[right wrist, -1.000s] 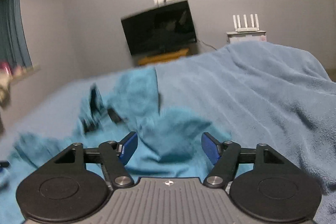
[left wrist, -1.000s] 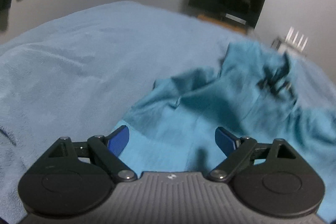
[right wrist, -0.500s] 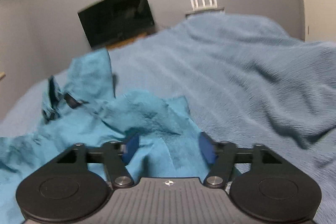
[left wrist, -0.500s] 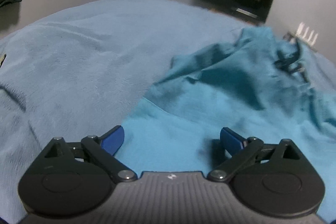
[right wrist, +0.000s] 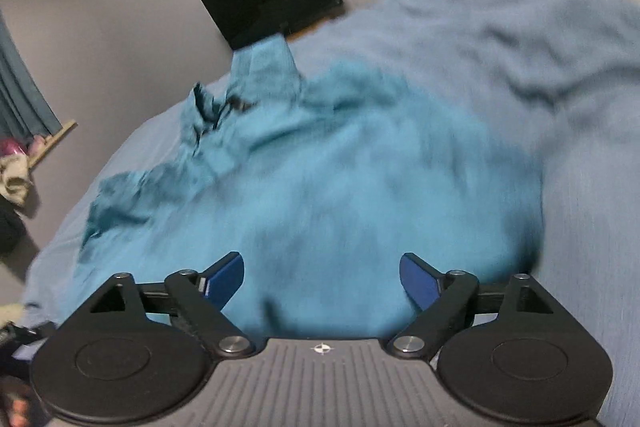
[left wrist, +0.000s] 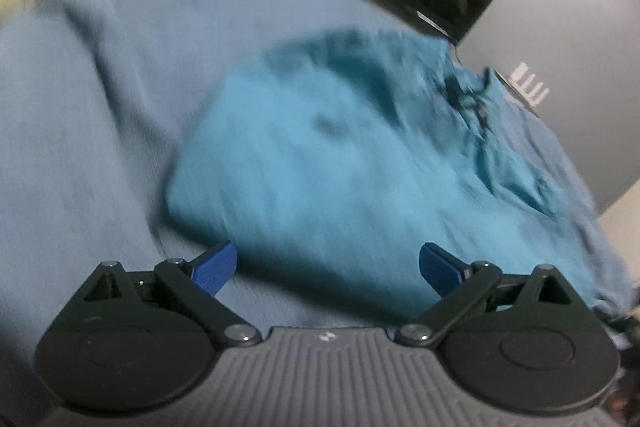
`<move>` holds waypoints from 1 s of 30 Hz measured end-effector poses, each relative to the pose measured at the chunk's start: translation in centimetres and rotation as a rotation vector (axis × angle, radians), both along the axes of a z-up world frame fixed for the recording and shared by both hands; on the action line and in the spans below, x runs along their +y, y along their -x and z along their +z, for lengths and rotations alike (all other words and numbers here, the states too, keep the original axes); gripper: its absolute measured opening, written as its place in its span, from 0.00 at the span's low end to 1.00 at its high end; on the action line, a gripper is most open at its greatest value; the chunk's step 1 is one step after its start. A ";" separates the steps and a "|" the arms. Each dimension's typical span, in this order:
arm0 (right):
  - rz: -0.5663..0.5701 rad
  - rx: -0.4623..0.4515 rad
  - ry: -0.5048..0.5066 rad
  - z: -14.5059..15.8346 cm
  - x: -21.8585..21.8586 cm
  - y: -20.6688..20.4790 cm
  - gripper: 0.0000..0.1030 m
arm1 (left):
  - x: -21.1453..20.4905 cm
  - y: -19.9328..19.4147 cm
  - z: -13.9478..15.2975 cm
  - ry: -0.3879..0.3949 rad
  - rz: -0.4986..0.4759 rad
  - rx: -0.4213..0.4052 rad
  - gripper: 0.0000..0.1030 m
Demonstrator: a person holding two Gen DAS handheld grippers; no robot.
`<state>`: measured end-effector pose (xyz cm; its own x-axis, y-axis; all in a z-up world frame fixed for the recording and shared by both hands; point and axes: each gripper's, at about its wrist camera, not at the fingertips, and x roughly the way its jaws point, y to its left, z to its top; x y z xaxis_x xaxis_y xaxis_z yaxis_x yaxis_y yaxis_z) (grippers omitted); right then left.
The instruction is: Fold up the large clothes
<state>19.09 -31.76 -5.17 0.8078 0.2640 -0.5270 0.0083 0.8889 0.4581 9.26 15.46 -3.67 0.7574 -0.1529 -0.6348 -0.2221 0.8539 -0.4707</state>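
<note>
The left gripper (left wrist: 326,267) and right gripper (right wrist: 322,277) point low over the teal shirt (left wrist: 340,179); both claws are wide (nothing held); a black screen (right wrist: 276,9) stands behind the blue blanket (left wrist: 80,115).

1. A bed (left wrist: 100,75) covered by a fuzzy grey-blue blanket (right wrist: 540,75) carries everything; the blanket lies in soft ridges.
2. A teal garment (left wrist: 328,163) lies crumpled directly on the blanket, its collar end (right wrist: 224,103) toward the far edge of the bed.
</note>
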 end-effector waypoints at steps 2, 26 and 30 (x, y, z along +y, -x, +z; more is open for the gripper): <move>0.005 0.046 -0.058 -1.1 -0.3 0.8 0.85 | -0.3 0.3 -0.6 0.014 -0.015 0.015 0.95; -0.136 0.060 -0.408 -7.1 -4.9 -3.5 0.96 | 3.3 -3.8 -5.5 0.312 0.172 -0.061 0.98; -0.171 0.054 -0.410 -7.3 -5.4 -4.7 0.85 | 3.8 -5.0 -6.3 0.324 0.218 -0.062 0.98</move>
<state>23.76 -37.12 -12.50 0.8321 0.3248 -0.4497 0.1733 0.6179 0.7669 14.26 19.24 -10.01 0.8294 -0.1697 -0.5323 -0.3445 0.5948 -0.7264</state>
